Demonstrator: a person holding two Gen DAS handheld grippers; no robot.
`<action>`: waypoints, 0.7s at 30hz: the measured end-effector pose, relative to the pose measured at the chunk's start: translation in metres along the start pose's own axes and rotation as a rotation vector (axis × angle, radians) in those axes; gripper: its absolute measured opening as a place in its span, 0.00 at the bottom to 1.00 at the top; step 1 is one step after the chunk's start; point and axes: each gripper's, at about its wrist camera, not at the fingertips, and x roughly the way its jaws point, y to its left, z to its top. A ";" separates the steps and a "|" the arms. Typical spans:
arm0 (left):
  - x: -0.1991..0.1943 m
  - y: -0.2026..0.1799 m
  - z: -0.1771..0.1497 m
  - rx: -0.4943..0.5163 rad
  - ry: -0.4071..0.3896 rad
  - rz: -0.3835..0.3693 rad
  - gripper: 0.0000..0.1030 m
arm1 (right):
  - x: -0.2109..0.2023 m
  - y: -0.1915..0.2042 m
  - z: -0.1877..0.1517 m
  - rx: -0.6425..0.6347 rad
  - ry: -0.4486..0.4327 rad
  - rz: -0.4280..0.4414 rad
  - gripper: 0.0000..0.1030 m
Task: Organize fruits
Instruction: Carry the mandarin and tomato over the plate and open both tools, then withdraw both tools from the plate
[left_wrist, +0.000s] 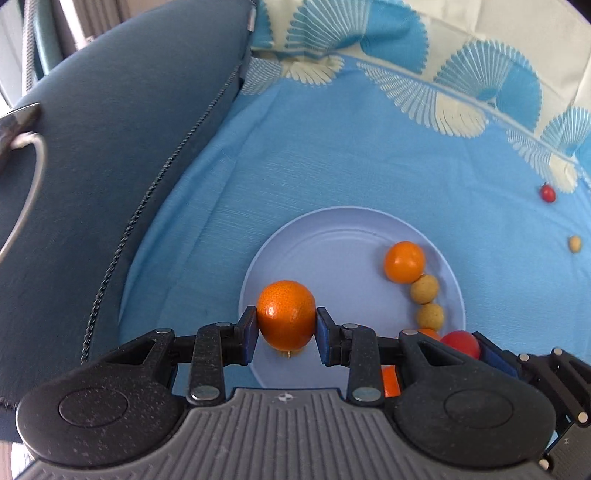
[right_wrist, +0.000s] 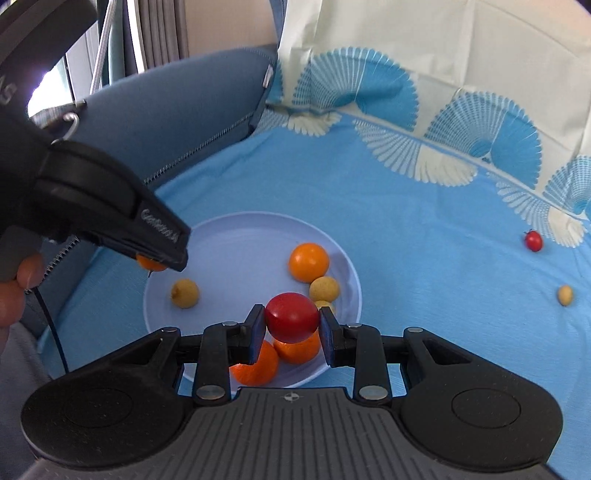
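Looks like a home living room. Patterned blue tablecloth (right_wrist: 406, 206) spread beside a blue upholstered sofa cushion (left_wrist: 122, 155). Curtains (right_wrist: 159, 33) hanging behind, daylight coming through.

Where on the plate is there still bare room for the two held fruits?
The plate's far-left half is bare, bordered by the lone yellow fruit and the loose orange. The near-right side is crowded with oranges and yellow fruits.
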 end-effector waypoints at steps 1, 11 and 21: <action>0.001 -0.001 0.001 0.013 -0.003 -0.006 0.41 | 0.004 0.000 0.001 -0.001 0.006 0.001 0.32; -0.031 0.004 -0.008 0.028 -0.040 0.016 1.00 | -0.025 0.001 -0.002 0.030 -0.021 -0.043 0.91; -0.104 0.011 -0.066 0.024 -0.059 0.069 1.00 | -0.119 0.006 -0.036 0.127 -0.061 -0.103 0.99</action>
